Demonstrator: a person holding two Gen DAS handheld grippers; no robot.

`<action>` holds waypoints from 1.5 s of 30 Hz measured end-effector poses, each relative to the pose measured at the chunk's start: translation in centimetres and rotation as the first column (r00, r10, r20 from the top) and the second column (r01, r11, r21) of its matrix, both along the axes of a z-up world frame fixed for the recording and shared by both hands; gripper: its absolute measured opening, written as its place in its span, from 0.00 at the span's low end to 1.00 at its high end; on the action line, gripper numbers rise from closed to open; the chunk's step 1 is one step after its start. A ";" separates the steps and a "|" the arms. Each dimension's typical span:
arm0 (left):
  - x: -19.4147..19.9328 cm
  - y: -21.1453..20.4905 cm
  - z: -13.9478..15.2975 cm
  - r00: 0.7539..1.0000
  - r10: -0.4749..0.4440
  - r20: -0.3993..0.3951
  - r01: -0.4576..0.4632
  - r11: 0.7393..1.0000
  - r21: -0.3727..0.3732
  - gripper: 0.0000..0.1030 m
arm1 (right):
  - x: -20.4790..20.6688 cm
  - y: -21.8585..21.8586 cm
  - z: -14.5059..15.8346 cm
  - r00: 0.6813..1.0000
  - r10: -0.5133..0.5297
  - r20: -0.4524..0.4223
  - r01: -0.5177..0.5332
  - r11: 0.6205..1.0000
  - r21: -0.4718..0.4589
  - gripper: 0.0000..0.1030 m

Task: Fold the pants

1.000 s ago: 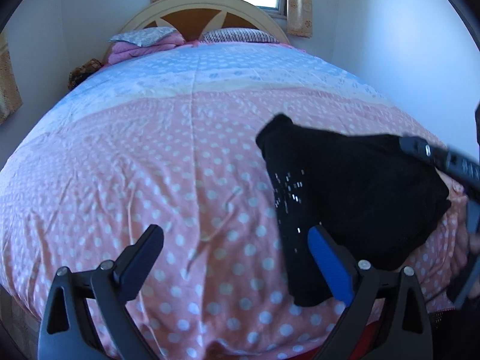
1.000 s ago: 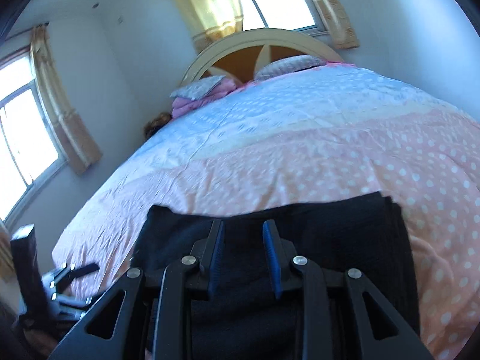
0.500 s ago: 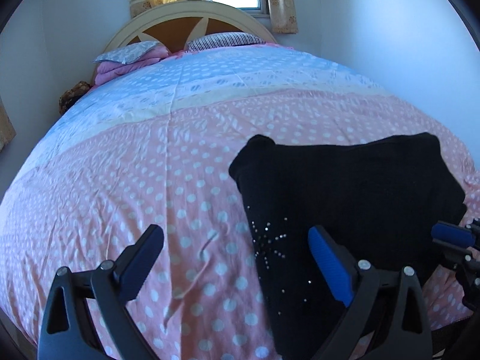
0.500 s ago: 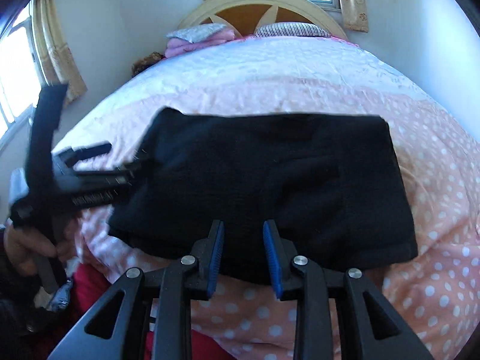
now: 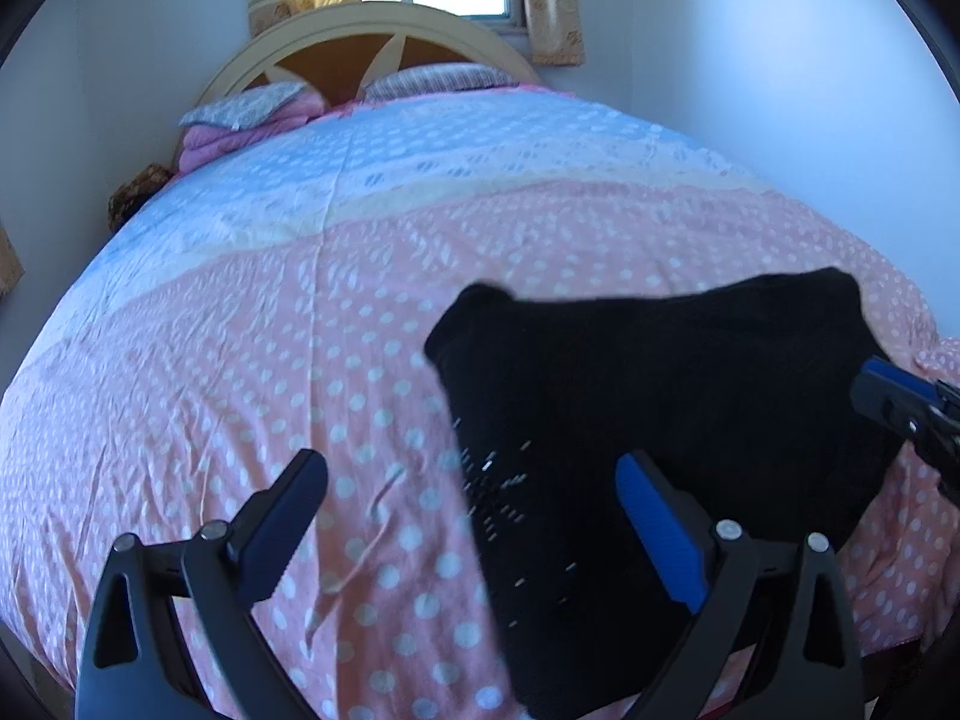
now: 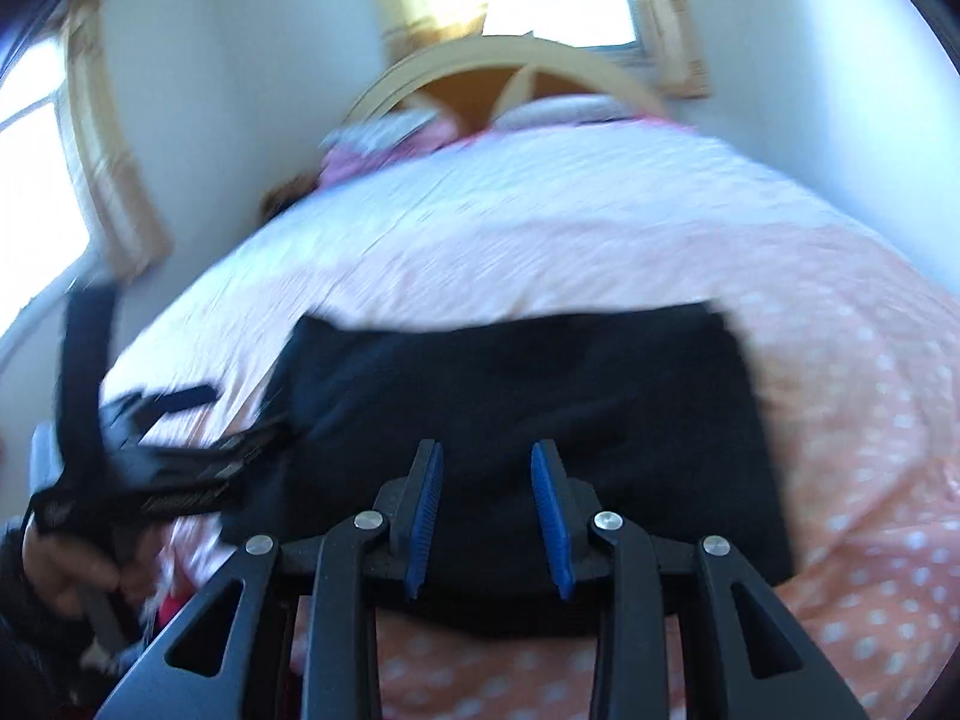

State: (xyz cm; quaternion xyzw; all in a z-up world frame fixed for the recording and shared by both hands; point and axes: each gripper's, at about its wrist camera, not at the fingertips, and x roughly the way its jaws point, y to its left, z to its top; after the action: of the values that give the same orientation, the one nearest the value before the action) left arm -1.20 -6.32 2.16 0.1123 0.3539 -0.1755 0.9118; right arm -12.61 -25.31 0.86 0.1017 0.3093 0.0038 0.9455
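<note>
The black pants (image 5: 660,396) lie folded into a thick rectangle on the pink dotted bedspread (image 5: 252,360), near the bed's front right. Small shiny studs show on their near left part. My left gripper (image 5: 468,474) is open wide just above the bed's near edge, its blue-padded finger over the pants' left part, touching nothing. In the blurred right wrist view the pants (image 6: 540,384) lie ahead of my right gripper (image 6: 486,468). Its jaws are opening, with a clear gap and no cloth pinched between them. The right gripper (image 5: 894,396) also shows at the pants' right side.
The bedspread (image 6: 840,360) turns pale blue toward the arched wooden headboard (image 5: 372,42), where pillows (image 5: 252,108) and a pink folded blanket lie. White walls close in on both sides. A hand (image 6: 66,564) holds the left gripper (image 6: 180,438) at the bed's left corner.
The right gripper has drawn back off the pants toward the bed's near edge and its jaws have widened a little. The left gripper has shifted sideways; the pants lie flat and let go.
</note>
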 end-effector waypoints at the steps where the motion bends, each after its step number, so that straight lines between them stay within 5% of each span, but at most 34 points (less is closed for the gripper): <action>1: -0.1 -0.3 0.3 1.000 -0.009 0.015 0.009 1.000 -0.004 0.97 | -0.1 -1.0 0.0 0.999 -0.037 0.000 0.037 0.999 -0.006 0.39; 6: 0.7 -1.7 0.0 0.999 -0.028 -0.018 0.027 0.999 -0.032 0.97 | -0.4 -3.9 -1.8 0.993 -0.113 -0.020 0.114 0.993 0.043 0.39; 15: 0.9 -1.7 -2.4 0.993 -0.008 -0.117 -0.002 0.997 -0.080 1.00 | 0.0 -1.8 -2.3 0.997 -0.080 -0.014 0.078 0.990 -0.120 0.52; 26: 0.8 -1.3 -2.5 0.989 -0.003 -0.149 -0.018 0.991 -0.135 1.00 | -1.5 -4.9 -0.5 0.973 -0.191 0.132 0.189 0.982 0.032 0.53; 32: 0.7 -1.0 -2.4 0.982 -0.038 -0.184 0.000 0.979 -0.203 1.00 | 0.1 -7.3 -2.4 0.969 -0.245 -0.019 0.245 0.961 0.127 0.54; 35: 0.2 -1.0 -2.9 0.973 -0.079 -0.216 0.021 0.966 -0.258 1.00 | 0.7 -7.4 -2.8 0.971 -0.236 -0.038 0.239 0.963 0.122 0.56; 41: -0.4 -1.2 -3.1 0.978 -0.079 -0.195 0.028 0.967 -0.252 1.00 | 0.4 -7.5 -2.5 0.954 -0.298 -0.019 0.299 0.952 0.063 0.57; 45: -0.3 -1.2 -3.1 0.976 -0.079 -0.201 0.024 0.965 -0.262 1.00 | 0.9 -9.1 -3.5 0.960 -0.266 -0.091 0.279 0.942 0.189 0.57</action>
State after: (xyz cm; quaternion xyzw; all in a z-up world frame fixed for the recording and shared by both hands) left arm -1.50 -7.48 -0.93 -0.0173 0.4193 -0.2545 0.8713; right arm -11.66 -34.42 -2.68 0.2378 0.3204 -0.0991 0.9116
